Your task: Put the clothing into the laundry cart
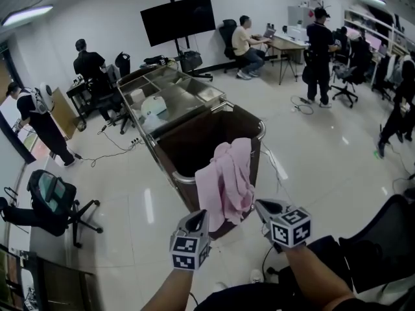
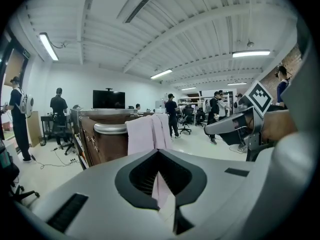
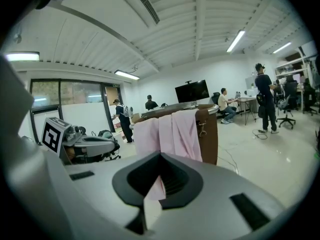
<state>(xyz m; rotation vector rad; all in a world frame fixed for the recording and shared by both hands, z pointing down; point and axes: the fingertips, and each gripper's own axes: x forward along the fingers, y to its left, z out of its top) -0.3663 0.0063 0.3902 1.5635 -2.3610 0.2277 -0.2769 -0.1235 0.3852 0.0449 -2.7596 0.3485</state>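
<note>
- The pink garment (image 1: 225,183) hangs over the near rim of the laundry cart (image 1: 188,179), with most of its cloth down the outside of the brown wall.
- The left gripper (image 1: 198,218) is clamped on the garment's lower left edge, with cloth pinched between its jaws.
- The right gripper (image 1: 262,206) is clamped on the lower right edge, just beside the cart's near corner.

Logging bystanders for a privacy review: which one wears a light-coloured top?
The person seated at the desk right of the black screen, in a pale yellow shirt; the other bystanders all wear dark tops.
</note>
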